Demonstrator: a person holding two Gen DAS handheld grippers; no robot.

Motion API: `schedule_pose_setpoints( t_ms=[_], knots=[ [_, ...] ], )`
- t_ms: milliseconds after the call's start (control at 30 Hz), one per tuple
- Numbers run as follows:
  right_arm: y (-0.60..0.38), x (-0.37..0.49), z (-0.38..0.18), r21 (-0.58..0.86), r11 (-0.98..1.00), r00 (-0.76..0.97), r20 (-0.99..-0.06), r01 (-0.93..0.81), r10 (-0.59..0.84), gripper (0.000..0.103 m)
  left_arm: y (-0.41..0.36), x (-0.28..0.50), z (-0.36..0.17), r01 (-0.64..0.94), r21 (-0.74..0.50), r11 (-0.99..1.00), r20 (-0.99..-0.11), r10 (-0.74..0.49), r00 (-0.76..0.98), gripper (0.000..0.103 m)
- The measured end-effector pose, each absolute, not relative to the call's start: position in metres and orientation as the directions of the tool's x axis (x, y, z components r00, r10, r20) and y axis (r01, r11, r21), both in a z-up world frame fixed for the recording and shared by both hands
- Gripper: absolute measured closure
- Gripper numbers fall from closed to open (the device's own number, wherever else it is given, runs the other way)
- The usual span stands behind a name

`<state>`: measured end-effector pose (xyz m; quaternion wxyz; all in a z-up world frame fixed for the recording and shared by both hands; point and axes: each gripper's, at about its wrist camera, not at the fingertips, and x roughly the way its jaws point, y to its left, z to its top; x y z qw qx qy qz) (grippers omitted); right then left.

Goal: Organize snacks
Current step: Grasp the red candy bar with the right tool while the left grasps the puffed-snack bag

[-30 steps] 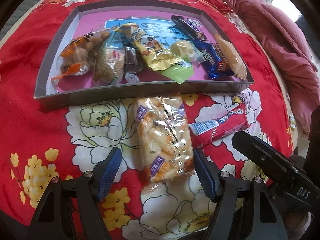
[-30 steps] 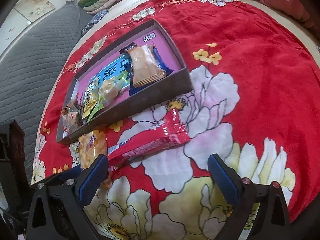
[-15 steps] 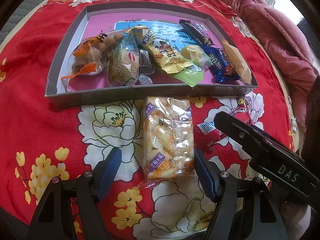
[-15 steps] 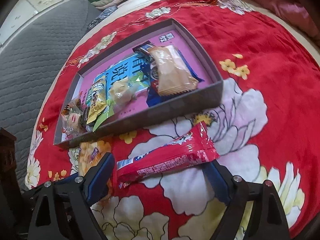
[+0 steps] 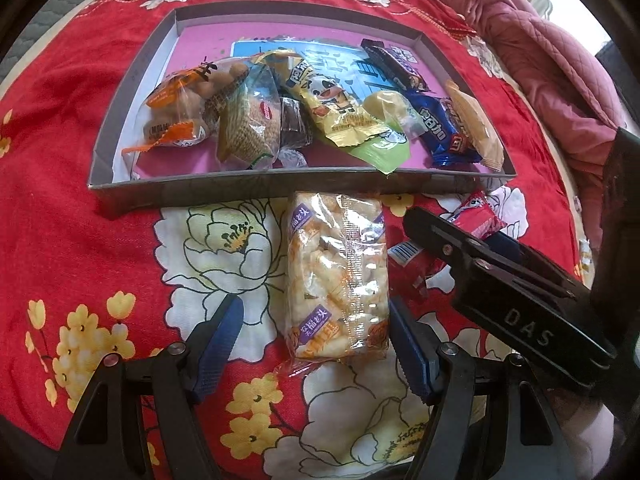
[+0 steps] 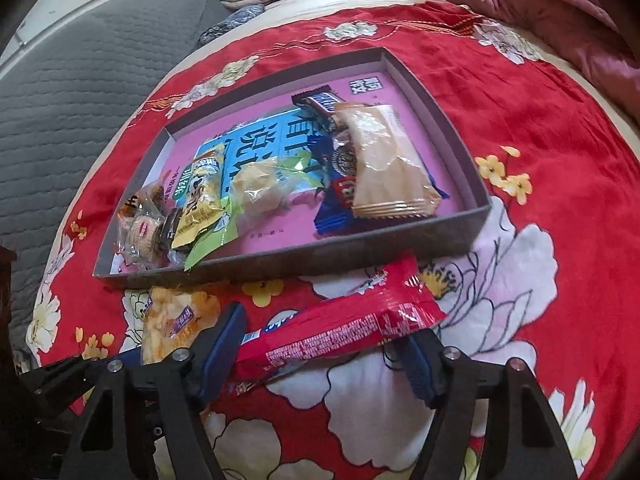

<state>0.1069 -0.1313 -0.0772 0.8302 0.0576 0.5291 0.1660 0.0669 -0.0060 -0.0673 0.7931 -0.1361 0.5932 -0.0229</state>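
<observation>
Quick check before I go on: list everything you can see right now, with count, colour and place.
box: 1, grey walls, pink floor, on the spread
snacks in box: about nine, mixed yellow, blue, orange, green, brown wrappers, piled along the near wall
rice cracker pack: 1, clear and orange, on the spread before the box, between the left gripper's fingers
red bar: 1, red wrapper, on the spread before the box, across the right gripper's fingers
spread: 1, red with flowers
pink quilt: 1, far right
grey mat: 1, far left
left gripper: open
right gripper: open
</observation>
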Motion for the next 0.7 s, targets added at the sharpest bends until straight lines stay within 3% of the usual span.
schedule_pose_setpoints(
  t_ms=[200,367,700],
  knots=[
    [-0.135,0.113,-0.081,0.298,0.927,0.385,-0.847,-0.228,0.367,0.042,-0.005,0.067,-0.067,-0.127,-0.244,0.961,-0.933,-0.197,0.302,0.028],
    [-0.149,0.116,-0.081,0.363,0.91,0.387,-0.825,-0.199,0.413,0.062,-0.008,0.071,-0.066,-0.123,-0.234,0.964,-0.933,-0.187,0.308,0.028],
    [-0.162,0.114,-0.083,0.516,0.842,0.351,-0.768,-0.156,0.536,0.065,-0.007,0.074,-0.069,-0.124,-0.244,0.962,-0.929,-0.195,0.313,0.028]
  ],
)
